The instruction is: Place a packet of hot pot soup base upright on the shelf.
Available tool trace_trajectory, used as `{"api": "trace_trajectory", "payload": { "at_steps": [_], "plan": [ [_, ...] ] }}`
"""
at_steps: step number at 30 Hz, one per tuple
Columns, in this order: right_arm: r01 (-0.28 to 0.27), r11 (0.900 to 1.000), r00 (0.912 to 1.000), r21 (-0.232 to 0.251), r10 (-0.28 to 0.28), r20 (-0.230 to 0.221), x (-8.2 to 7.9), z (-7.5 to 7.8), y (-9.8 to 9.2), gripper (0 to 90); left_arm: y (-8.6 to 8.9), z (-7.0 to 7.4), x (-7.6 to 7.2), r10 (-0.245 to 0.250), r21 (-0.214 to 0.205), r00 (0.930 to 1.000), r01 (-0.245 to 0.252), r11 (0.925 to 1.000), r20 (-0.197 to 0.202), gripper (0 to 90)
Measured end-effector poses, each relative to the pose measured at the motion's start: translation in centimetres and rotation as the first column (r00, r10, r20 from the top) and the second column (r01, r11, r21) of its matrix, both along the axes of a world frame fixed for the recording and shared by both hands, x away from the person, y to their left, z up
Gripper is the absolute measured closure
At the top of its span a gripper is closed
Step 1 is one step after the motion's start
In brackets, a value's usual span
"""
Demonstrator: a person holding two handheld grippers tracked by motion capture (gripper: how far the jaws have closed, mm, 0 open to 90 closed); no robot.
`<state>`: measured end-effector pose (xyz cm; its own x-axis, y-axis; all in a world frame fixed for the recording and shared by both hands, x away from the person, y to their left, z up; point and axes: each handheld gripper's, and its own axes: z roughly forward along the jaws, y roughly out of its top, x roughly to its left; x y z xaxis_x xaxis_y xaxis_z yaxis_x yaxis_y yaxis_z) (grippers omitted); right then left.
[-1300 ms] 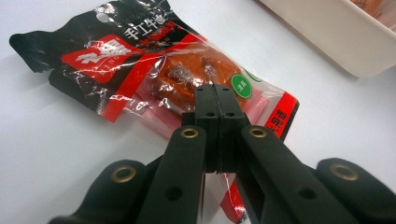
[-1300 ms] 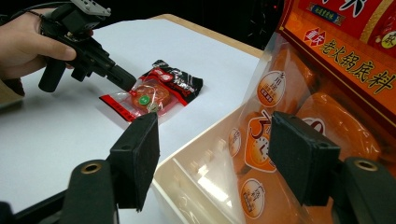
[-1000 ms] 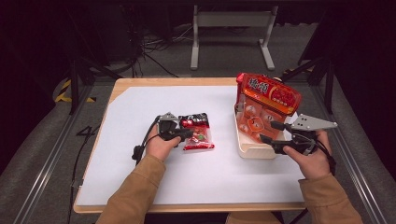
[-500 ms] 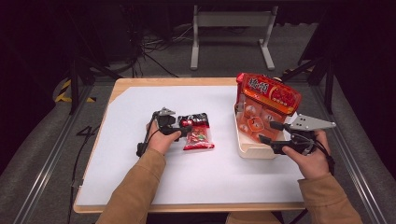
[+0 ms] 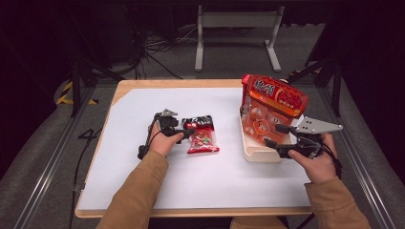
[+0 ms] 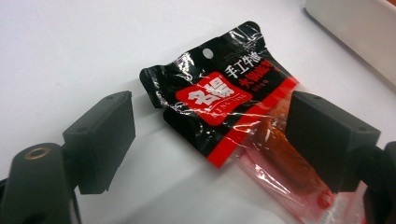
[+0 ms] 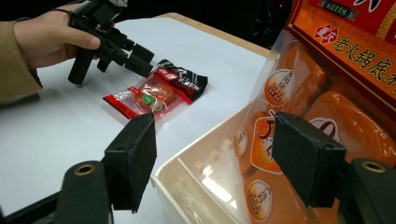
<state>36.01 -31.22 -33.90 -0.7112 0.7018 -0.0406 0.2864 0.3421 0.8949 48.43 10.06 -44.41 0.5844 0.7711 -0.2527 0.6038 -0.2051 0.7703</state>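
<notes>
1. The left gripper (image 5: 187,133) is standing with jaws open, having just been opening; nothing pressed.
2. The snack packet (image 5: 202,138) is lying at its 3 o'clock, on the table (image 5: 143,100).
3. The right gripper (image 5: 274,136) is gaping at the tray (image 5: 253,152).

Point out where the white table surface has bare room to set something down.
Free: the white table sheet left of and below the left gripper, and between the black-and-red snack packet and the cream plastic bin. Crowded: around that bin, with the orange bag and right gripper.
</notes>
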Motion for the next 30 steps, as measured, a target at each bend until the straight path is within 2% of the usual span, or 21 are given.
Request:
{"api": "trace_trajectory", "payload": {
  "at_steps": [2, 7, 8, 9, 10, 11, 12, 16, 20, 22, 24, 26, 30],
  "plan": [
    [-0.003, 1.0, 1.0, 0.0, 0.003, 0.0, 0.1, 0.0, 0.1, 31.7, 0.1, 0.6, -0.5, 0.0, -0.003, 1.0, 0.0, 1.0, -0.003, 15.8],
    [-0.023, 0.9997, 0.9997, 0.001, 0.023, 0.004, 0.6, 0.1, 0.5, 31.0, 0.6, 2.4, -1.7, 0.02, -0.028, 0.9995, -0.019, 0.9994, 0.025, 15.6],
    [-0.026, 0.9997, 0.9997, 0.001, 0.026, 0.005, 0.6, 0.1, 0.6, 31.0, 0.5, 2.9, -1.7, 0.016, 0.004, 0.9998, -0.016, 0.9999, 0.009, 15.3],
    [-0.032, 0.9995, 0.9995, 0.003, 0.032, 0.005, 0.7, 0.2, 0.8, 30.9, 0.2, 3.4, -1.6, 0.015, 0.042, 0.9996, -0.016, 0.999, 0.024, 12.0],
    [-0.032, 0.9995, 0.9995, 0.003, 0.032, 0.005, 0.7, 0.2, 0.8, 30.9, 0.2, 3.4, -1.6, 0.015, 0.042, 0.9996, -0.016, 0.999, 0.024, 12.1],
    [-0.038, 0.9993, 0.9993, 0.0, 0.038, 0.005, 0.9, 0.1, 1.1, 30.8, -0.2, 4.0, -1.0, 0.012, 0.047, 0.9989, -0.014, 0.9988, 0.045, 12.3],
    [-0.04, 0.9992, 0.9992, -0.001, 0.04, 0.005, 0.9, 0.1, 1.2, 30.7, -0.4, 4.1, -0.6, 0.012, 0.04, 0.9994, -0.013, 0.9991, 0.034, 12.1],
    [-0.047, 0.9989, 0.9989, 0.0, 0.047, 0.002, 0.9, 0.1, 1.4, 30.6, -1.2, 3.7, 0.6, 0.012, 0.046, 0.9998, -0.013, 0.9989, 0.018, 12.2],
    [-0.039, 0.9993, 0.9993, 0.003, 0.039, -0.003, 0.9, -0.1, 1.0, 30.5, -1.5, 2.1, 1.7, 0.017, 0.048, 0.9996, -0.016, 0.9987, -0.022, 11.5],
    [-0.036, 0.9994, 0.9993, 0.004, 0.036, -0.008, 0.8, -0.2, 0.8, 30.5, -1.5, 1.2, 2.2, 0.028, 0.066, 0.9985, -0.025, 0.9975, -0.046, 10.9],
    [-0.034, 0.9994, 0.9994, 0.004, 0.034, -0.009, 0.7, -0.3, 0.7, 30.5, -1.6, 0.7, 2.5, 0.028, 0.062, 0.9976, -0.024, 0.9978, -0.063, 10.8],
    [-0.032, 0.9995, 0.9995, 0.003, 0.032, -0.009, 0.7, -0.3, 0.7, 30.5, -1.6, 0.6, 2.6, 0.029, 0.067, 0.9976, -0.024, 0.9975, -0.063, 10.5],
    [-0.032, 0.9995, 0.9994, -0.003, 0.032, -0.015, 0.5, -0.4, 0.9, 30.3, -2.0, 0.1, 2.7, 0.012, 0.054, 0.9953, -0.006, 0.9985, -0.097, 10.3]
  ]
}}
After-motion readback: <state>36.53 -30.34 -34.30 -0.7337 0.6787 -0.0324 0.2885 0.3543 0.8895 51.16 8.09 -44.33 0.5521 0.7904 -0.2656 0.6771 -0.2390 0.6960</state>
